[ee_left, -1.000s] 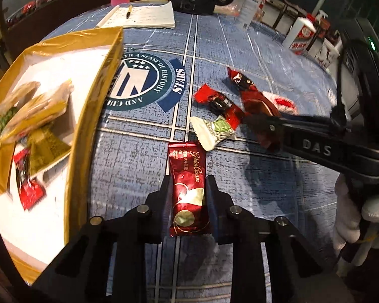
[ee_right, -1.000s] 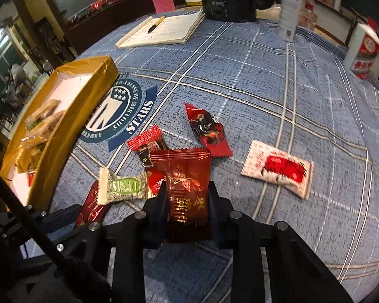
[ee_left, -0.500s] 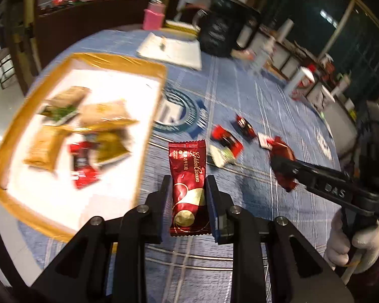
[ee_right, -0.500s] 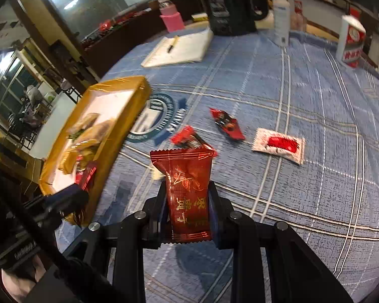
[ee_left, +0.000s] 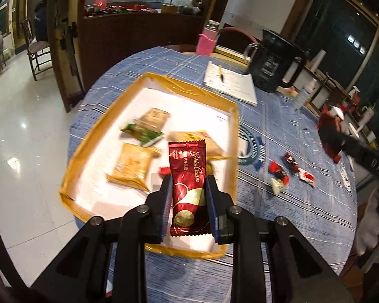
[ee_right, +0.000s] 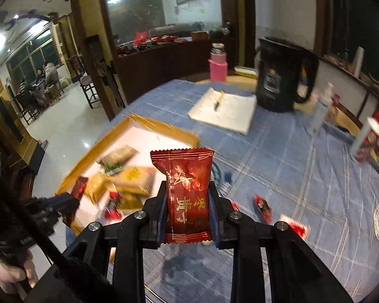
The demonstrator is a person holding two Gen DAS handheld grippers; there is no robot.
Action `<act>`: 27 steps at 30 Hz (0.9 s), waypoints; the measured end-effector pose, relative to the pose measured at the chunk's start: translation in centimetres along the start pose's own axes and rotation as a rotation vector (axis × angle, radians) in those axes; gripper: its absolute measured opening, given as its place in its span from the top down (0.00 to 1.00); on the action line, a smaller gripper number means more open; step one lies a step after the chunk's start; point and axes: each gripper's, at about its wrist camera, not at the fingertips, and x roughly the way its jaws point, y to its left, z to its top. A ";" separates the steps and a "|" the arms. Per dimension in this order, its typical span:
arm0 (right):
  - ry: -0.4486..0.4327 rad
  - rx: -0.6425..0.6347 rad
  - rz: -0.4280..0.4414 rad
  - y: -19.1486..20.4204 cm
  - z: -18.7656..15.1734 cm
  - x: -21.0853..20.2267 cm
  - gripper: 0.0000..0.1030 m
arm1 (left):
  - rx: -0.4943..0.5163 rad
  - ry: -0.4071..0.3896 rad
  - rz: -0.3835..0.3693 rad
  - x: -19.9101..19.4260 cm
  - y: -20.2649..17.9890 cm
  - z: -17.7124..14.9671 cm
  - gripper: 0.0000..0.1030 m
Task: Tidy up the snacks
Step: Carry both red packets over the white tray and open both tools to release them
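Note:
My left gripper [ee_left: 188,184] is shut on a long dark-red "Golden Crown" snack bar [ee_left: 188,176], held in the air over the near part of the gold-rimmed white tray [ee_left: 151,83]. Several snack packets [ee_left: 132,165] lie in that tray. My right gripper [ee_right: 188,189] is shut on a wider red snack pouch with gold characters [ee_right: 187,189], raised above the blue cloth just right of the tray [ee_right: 164,127]. In the left wrist view the right gripper [ee_left: 327,139] shows at the right edge with its red pouch. Loose red and white candies [ee_left: 280,171] remain on the cloth.
A round table with a blue checked cloth [ee_right: 303,176] carries a notebook with a pen [ee_right: 224,109], a black kettle [ee_right: 280,80], a pink-sleeved bottle [ee_right: 217,63] and a red-and-white can [ee_right: 367,139]. A white-gloved hand [ee_left: 371,217] holds the right tool. Floor and chairs lie beyond the tray.
Both grippers rose from the cloth with their snacks still clamped. The left one swung left until the tray lay beneath its bar; the right one lifted and the tray came closer.

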 end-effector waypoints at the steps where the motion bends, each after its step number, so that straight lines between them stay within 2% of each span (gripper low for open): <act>1: 0.004 -0.005 0.009 0.5 0.6 0.6 0.73 | -0.001 0.005 0.004 0.5 0.6 0.4 0.73; 14: 0.156 0.011 0.095 6.2 1.2 9.5 0.73 | 0.007 0.094 -0.007 5.4 5.0 3.7 0.73; 22: 0.245 0.068 0.128 7.9 1.2 13.5 0.73 | 0.016 0.206 -0.052 7.8 5.7 2.7 0.73; 27: 0.279 0.090 0.128 8.7 1.0 15.2 0.73 | 0.047 0.219 -0.068 7.4 5.6 2.4 0.73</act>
